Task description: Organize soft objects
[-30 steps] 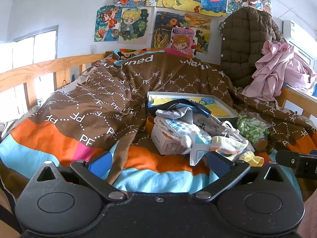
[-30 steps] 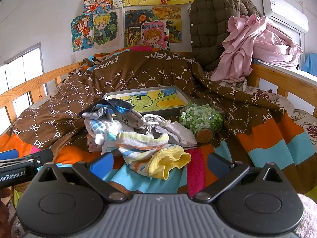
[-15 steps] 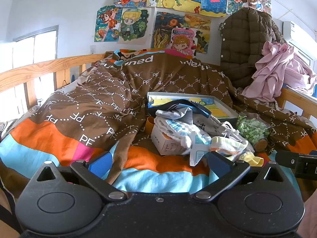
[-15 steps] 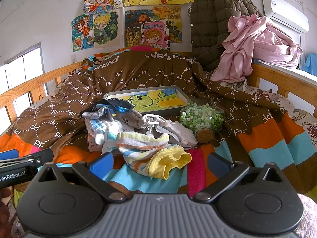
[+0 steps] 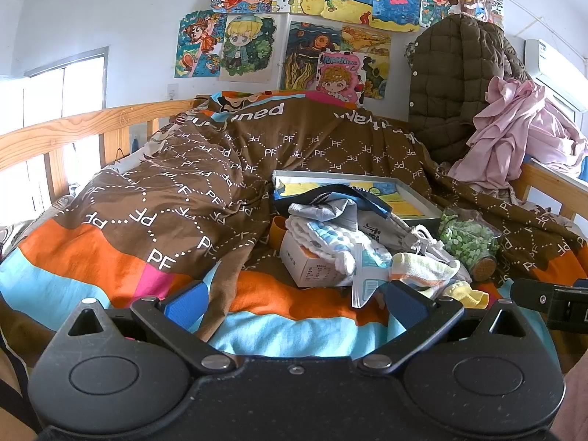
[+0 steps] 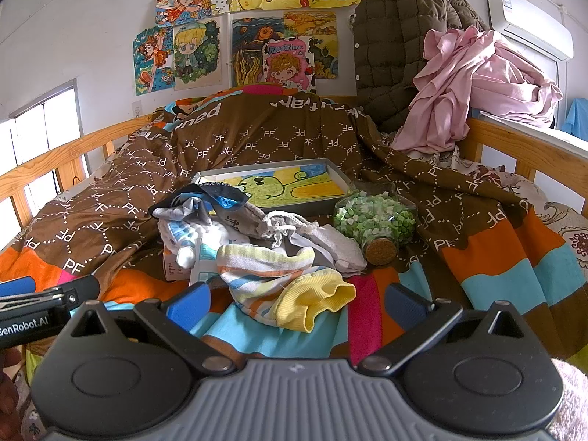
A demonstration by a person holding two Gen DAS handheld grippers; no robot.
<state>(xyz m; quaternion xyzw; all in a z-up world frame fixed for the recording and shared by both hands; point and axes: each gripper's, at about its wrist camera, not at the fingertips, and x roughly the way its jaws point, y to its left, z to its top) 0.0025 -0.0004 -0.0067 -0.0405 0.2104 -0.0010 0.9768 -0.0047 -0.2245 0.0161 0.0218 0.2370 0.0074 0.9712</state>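
A heap of soft things lies on the bed: a striped sock with a yellow cuff (image 6: 290, 279), a grey drawstring pouch (image 6: 294, 228), a white and blue cloth (image 5: 323, 235) and dark blue underwear (image 6: 217, 196). In the left wrist view the sock (image 5: 422, 268) lies at the right of the heap. My left gripper (image 5: 294, 303) is open and empty, short of the heap. My right gripper (image 6: 294, 303) is open and empty, with the sock's cuff just ahead of the fingers.
A white box (image 5: 312, 268) lies under the cloths. A jar of green bits (image 6: 375, 220) lies on its side to the right. A framed picture (image 6: 286, 183) lies behind the heap. A brown quilt (image 5: 183, 202) covers the bed. Wooden rails (image 6: 514, 147) run along both sides.
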